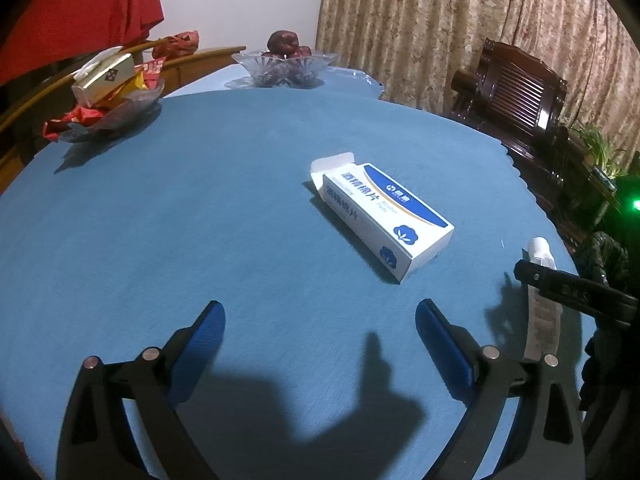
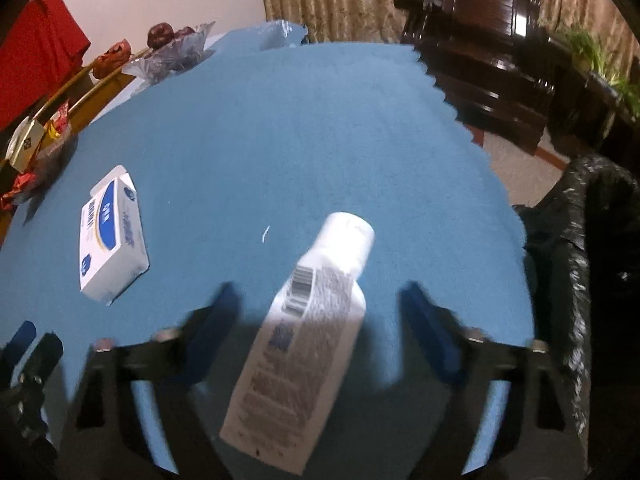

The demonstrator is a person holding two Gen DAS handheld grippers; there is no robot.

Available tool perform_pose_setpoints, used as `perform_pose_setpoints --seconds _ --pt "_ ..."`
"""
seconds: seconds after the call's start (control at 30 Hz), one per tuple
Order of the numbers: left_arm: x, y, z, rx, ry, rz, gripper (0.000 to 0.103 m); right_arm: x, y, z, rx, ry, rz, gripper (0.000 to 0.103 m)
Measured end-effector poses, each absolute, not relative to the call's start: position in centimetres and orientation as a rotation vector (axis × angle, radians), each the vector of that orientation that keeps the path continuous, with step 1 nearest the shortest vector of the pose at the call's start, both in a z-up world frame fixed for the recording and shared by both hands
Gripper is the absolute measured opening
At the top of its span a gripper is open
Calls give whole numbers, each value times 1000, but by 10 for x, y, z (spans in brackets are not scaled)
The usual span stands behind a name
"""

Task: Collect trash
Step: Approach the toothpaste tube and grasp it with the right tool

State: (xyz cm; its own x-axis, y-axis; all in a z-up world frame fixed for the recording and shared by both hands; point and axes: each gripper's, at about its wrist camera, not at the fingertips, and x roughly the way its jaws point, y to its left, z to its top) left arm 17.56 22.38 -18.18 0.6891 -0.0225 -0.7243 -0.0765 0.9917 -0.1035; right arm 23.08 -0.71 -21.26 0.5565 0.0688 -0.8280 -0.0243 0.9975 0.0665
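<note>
A white and blue carton of alcohol pads (image 1: pixel 382 218) lies on the blue table with one end flap open; it also shows at the left of the right wrist view (image 2: pixel 110 236). My left gripper (image 1: pixel 320 320) is open and empty, just short of the carton. A white plastic bottle (image 2: pixel 304 328) with a printed label lies on the table between the spread fingers of my right gripper (image 2: pixel 320 304), which is open; the fingers stand apart from the bottle. The bottle (image 1: pixel 541 300) also shows at the right of the left wrist view, partly behind a right gripper finger.
The round table has a blue cloth (image 1: pixel 200 220). A glass dish of snack packets and a box (image 1: pixel 108 92) and a glass bowl of red fruit (image 1: pixel 285 62) stand at the far side. A bin with a black bag (image 2: pixel 580 280) stands off the table's right edge. Dark wooden chairs (image 1: pixel 516 92) stand behind.
</note>
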Motion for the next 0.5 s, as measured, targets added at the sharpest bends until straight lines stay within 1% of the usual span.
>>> perform_pose_setpoints --seconds 0.03,0.07,0.13,0.17,0.2,0.23,0.33,0.5 --pt "177 222 -182 -128 810 29 94 232 -6 -212 53 975 53 68" --pt "178 221 -181 -127 810 27 94 234 -5 -211 58 976 56 66" --pt "182 218 -181 -124 809 22 94 237 -5 -211 69 967 85 53" --pt "184 216 -181 -122 809 19 94 238 -3 -211 55 963 108 50" --pt "185 215 -181 -121 810 18 94 239 -2 -212 32 952 131 42" --pt "187 213 -181 -120 811 16 94 240 -1 -213 23 941 165 40" --pt "191 209 -182 -120 811 11 94 245 -2 -215 20 924 278 38" --pt "199 201 -182 -115 815 0 94 245 -5 -213 15 930 341 39"
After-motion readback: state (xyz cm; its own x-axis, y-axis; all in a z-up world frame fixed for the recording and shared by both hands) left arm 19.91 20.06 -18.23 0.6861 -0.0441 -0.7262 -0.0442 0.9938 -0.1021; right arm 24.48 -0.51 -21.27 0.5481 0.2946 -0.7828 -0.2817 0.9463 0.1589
